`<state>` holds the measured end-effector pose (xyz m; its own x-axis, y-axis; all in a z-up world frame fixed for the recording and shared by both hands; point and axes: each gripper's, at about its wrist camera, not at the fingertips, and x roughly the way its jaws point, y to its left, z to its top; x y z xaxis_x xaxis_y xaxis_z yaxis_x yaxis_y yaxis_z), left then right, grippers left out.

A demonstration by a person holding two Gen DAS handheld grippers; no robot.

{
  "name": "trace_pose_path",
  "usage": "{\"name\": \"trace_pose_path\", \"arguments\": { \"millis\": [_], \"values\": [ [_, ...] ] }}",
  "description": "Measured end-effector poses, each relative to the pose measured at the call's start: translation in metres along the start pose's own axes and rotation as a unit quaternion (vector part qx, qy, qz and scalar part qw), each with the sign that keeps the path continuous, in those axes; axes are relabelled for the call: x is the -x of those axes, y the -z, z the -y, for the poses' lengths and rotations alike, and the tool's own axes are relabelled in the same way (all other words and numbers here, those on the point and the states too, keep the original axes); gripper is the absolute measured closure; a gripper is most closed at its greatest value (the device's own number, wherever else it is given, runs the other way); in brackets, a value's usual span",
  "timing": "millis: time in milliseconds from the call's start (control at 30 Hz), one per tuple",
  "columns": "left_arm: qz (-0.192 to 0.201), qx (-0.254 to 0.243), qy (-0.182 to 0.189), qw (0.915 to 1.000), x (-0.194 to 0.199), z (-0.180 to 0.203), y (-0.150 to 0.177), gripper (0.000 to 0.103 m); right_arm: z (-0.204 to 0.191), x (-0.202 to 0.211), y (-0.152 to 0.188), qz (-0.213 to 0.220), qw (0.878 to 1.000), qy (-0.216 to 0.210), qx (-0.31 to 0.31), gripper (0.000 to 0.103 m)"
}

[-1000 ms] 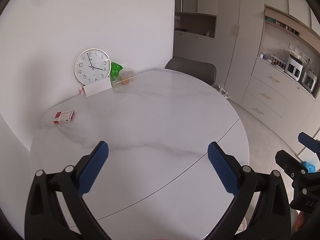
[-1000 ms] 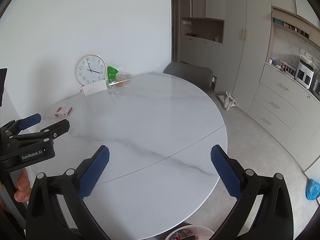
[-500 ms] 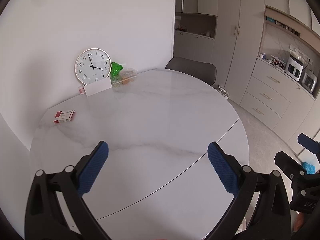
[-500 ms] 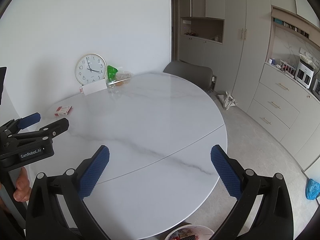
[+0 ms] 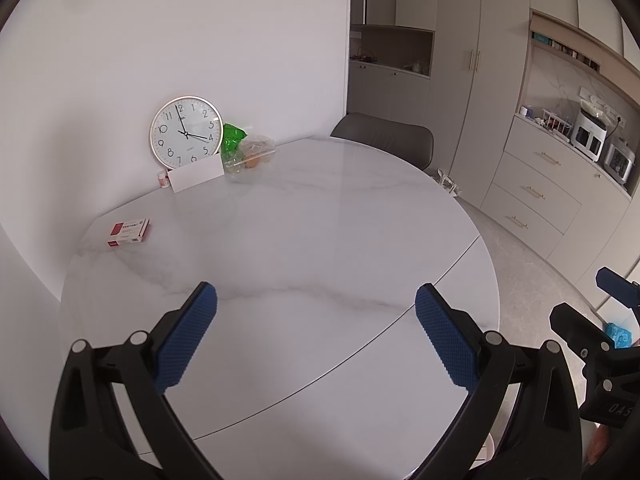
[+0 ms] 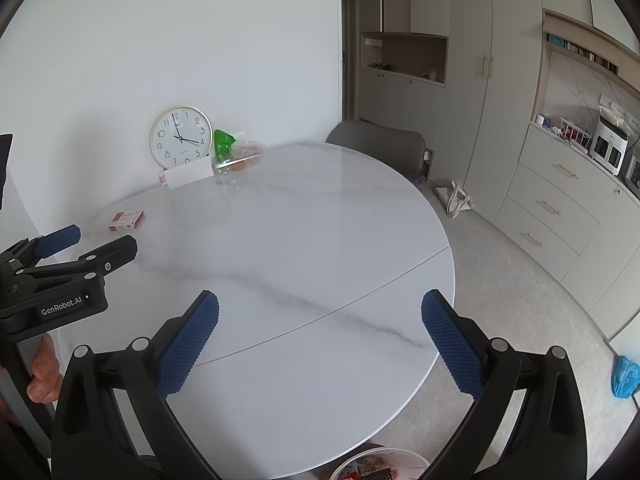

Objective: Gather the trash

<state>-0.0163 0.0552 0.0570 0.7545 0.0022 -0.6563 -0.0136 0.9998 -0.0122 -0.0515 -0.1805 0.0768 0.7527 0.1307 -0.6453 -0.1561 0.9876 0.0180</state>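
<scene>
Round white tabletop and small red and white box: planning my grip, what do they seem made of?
Round white tabletop: probably polished marble or sintered stone; grey veins, glossy reflections, one seam. Small red and white box: likely thin printed cardboard; sharp flat edges, matte faces. Neither is certain.

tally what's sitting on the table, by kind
wall clock: 1
white card: 1
red-and-white box: 1
green bag: 1
clear bag of food: 1
small bottle: 1
Total: 6
</scene>
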Motion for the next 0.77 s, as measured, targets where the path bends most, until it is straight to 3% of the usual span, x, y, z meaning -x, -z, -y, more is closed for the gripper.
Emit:
{"name": "trace_pose_path", "arguments": {
  "millis": [767],
  "values": [
    [-0.013, 0.011, 0.015, 0.9997, -0.0082, -0.0073, 0.0006, 0.008, -0.0047, -0.0042, 0.0034, -0.004, 1.0, -0.001, -0.003, 0.002]
  ]
}}
